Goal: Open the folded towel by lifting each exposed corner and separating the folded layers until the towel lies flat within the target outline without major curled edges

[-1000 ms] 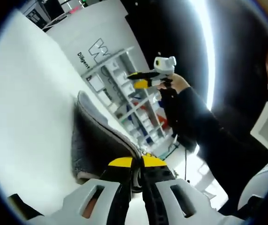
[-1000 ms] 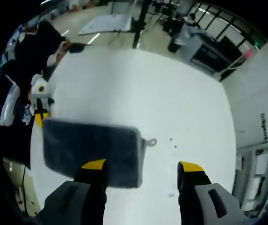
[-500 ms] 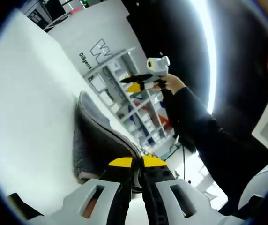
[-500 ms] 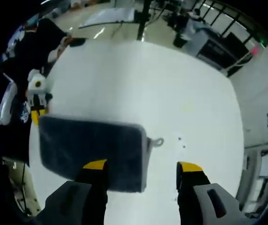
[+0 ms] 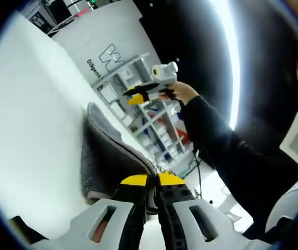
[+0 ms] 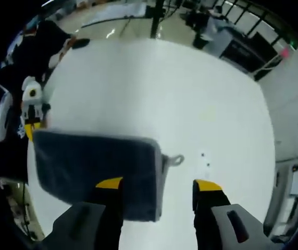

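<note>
Left gripper view: the left gripper [image 5: 152,182] has its yellow-tipped jaws pressed together on the near edge of the grey towel [image 5: 104,161], which runs away from the jaws over the white table [image 5: 29,125], its layers seen edge-on as a raised ridge. Further off, a hand [image 5: 176,92] in a dark sleeve holds the right gripper [image 5: 133,97] in the air above the towel's far end; its jaws are too small there to judge. Shelving [image 5: 138,99] stands behind it, blurred.

Right gripper view: the right gripper [image 6: 159,185] has its jaws spread wide with nothing between them, above the table. The folded towel lies flat under the left jaw, reaching away to the left, with a small hanging loop [image 6: 175,160] at its right edge between the jaws. At the towel's far left end the left gripper sits at the edge; its hold is hard to make out. The towel's near edge is hidden behind the left jaw.
</note>
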Demonstrator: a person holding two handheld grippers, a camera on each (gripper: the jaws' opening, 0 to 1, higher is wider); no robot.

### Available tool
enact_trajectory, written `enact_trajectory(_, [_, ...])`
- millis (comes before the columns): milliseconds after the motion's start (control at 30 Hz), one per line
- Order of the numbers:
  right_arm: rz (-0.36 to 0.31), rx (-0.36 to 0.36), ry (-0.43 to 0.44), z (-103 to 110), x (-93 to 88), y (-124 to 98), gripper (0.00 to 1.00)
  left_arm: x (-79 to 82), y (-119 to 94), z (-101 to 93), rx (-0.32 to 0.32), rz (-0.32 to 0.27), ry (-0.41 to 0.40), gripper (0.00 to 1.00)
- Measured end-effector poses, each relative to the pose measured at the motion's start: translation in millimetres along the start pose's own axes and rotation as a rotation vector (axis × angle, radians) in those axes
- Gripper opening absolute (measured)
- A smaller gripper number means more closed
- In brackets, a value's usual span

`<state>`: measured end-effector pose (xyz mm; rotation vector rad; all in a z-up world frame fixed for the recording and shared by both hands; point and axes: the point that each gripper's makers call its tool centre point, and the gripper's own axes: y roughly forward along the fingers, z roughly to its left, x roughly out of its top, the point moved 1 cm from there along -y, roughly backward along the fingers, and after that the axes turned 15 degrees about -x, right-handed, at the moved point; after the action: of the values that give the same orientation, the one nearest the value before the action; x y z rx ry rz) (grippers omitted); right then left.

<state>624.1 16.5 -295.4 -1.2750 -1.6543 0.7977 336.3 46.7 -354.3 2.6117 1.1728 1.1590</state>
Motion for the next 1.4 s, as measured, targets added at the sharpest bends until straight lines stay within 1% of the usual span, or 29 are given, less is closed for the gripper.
enact_trajectory(133, [0.020, 0.018, -0.005, 3.5, -3.5, 20.4, 0.49, -0.1, -0.1, -0.1, -0.001, -0.001, -0.002, 0.04])
enact_trajectory(200, [0.033, 0.019, -0.010, 5.6, -5.3, 26.0, 0.48, 0.0, -0.1, -0.1, -0.002, 0.000, -0.002, 0.04])
enact_trajectory(300, [0.024, 0.038, 0.003, 5.8, -2.2, 30.9, 0.48, -0.3, -0.3, -0.3, -0.002, -0.001, -0.002, 0.04])
enact_trajectory(367, [0.023, 0.037, 0.003, 6.6, -2.0, 35.3, 0.47, -0.5, -0.4, -0.1, -0.002, -0.001, -0.003, 0.04])
enact_trajectory(667, [0.022, 0.056, -0.006, 15.7, -0.1, 45.3, 0.46, -0.5, -0.9, 0.6, -0.001, -0.003, 0.000, 0.04])
enact_trajectory(867, [0.017, 0.058, -0.006, 19.0, -1.8, 49.2, 0.36, -1.1, -1.1, 0.7, 0.001, -0.003, 0.001, 0.04])
enact_trajectory(1033, [0.019, 0.067, -0.015, 26.0, -3.1, 60.2, 0.36, -1.3, -1.3, 0.8, 0.001, -0.004, 0.001, 0.04])
enact_trajectory(1133, [0.012, 0.072, -0.007, 26.8, -1.3, 61.8, 0.36, -1.6, -1.3, 0.8, 0.002, -0.004, -0.001, 0.04])
enact_trajectory(1400, [0.023, 0.075, -0.019, 27.6, -1.5, 69.7, 0.36, -1.4, -1.1, 1.6, 0.003, -0.006, -0.002, 0.04])
